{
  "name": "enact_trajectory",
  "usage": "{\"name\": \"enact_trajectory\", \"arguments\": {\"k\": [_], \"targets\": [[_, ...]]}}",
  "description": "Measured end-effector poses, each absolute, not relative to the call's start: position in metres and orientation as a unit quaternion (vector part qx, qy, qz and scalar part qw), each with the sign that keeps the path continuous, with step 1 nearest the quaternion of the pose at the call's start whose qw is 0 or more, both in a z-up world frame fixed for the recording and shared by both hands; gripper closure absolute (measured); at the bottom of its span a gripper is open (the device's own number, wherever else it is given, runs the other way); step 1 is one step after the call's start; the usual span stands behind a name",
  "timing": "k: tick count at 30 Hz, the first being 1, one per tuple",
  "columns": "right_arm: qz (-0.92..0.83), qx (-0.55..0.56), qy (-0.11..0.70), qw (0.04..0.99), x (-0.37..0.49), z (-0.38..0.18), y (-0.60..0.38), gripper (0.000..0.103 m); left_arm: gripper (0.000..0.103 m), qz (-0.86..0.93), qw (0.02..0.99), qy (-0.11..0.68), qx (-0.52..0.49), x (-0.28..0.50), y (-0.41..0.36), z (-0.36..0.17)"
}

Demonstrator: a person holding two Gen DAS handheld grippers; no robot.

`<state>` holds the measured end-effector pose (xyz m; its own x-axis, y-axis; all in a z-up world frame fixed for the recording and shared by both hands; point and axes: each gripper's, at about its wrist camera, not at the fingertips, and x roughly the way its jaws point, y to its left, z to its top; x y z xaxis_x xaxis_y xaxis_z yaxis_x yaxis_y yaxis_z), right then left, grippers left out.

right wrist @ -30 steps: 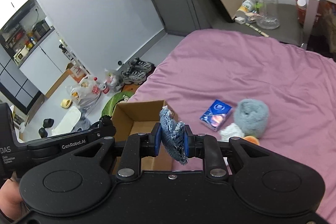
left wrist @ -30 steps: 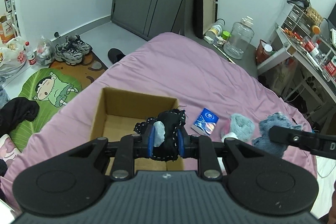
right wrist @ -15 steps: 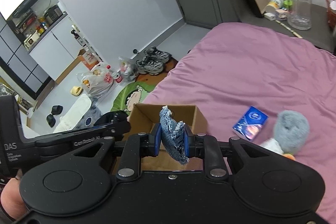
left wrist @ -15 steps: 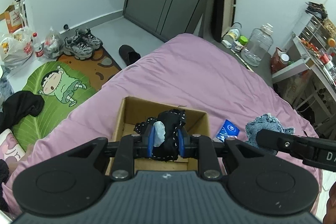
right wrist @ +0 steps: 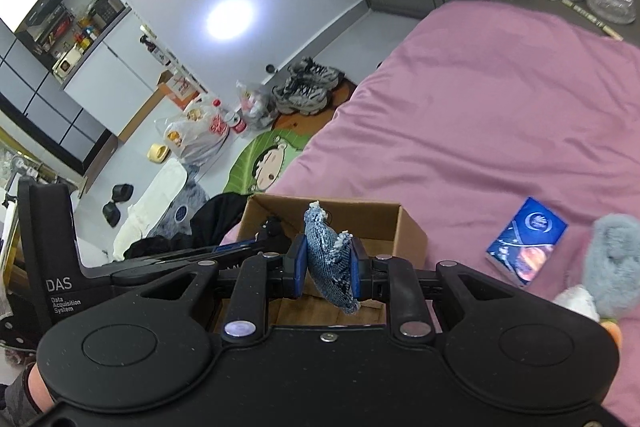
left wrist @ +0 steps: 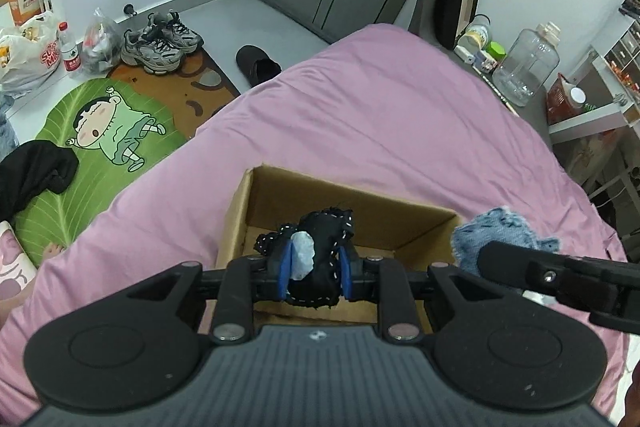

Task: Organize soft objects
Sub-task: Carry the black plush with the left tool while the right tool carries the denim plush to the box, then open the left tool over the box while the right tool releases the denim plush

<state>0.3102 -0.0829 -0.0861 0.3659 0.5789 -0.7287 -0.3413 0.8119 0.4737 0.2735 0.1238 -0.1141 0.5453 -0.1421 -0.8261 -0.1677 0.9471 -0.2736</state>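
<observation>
A black stitched pouch (left wrist: 320, 267) is clamped in the left tool (left wrist: 314, 273) and a denim pouch (right wrist: 330, 263) in the right tool (right wrist: 328, 269), both held at lower centre above the cardboard box (left wrist: 360, 205) on the pink bed (left wrist: 380, 115)

Both grippers now stand over the cardboard box (left wrist: 280, 203); a second ago each stood short of it and off to one side. The left gripper (left wrist: 314, 269) has carried its black stitched pouch (left wrist: 320, 267) above the box opening. The right gripper (right wrist: 328, 265) has brought the denim pouch (right wrist: 330, 259) over the box's near right corner. The blue packet (right wrist: 526, 241) and grey plush toy (right wrist: 612, 263) sit further right in the right wrist view.
</observation>
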Motion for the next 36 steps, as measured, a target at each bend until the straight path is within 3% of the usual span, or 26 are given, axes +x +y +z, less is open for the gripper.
{"name": "enact_trajectory", "arguments": {"k": [10,15,19,22,27,36], "targets": [[0.298,0.123,0.518,0.792,0.329,-0.109,-0.063,0.082,0.067,0.018,0.856,0.491,-0.163,0.281,0.138,-0.114],[0.310,0.126,0.514,0.790,0.328,-0.108,-0.057,0.081,0.066,0.015,0.856,0.487,-0.173,0.275,0.142,-0.104],[0.317,0.146,0.504,0.790,0.325,-0.103,-0.063,0.071,0.064,0.022,0.859,0.483,-0.169,0.271,0.143,-0.094],[0.298,0.148,0.498,0.801,0.321,-0.095,-0.072,0.057,0.050,0.031,0.862,0.481,-0.155,0.265,0.141,-0.085],[0.283,0.144,0.494,0.809,0.311,-0.083,-0.084,0.056,0.029,0.038,0.868,0.475,-0.140,0.254,0.138,-0.072],[0.254,0.138,0.489,0.823,0.280,-0.064,-0.114,0.046,0.022,0.038,0.874,0.468,-0.123,0.231,0.124,-0.052]]}}
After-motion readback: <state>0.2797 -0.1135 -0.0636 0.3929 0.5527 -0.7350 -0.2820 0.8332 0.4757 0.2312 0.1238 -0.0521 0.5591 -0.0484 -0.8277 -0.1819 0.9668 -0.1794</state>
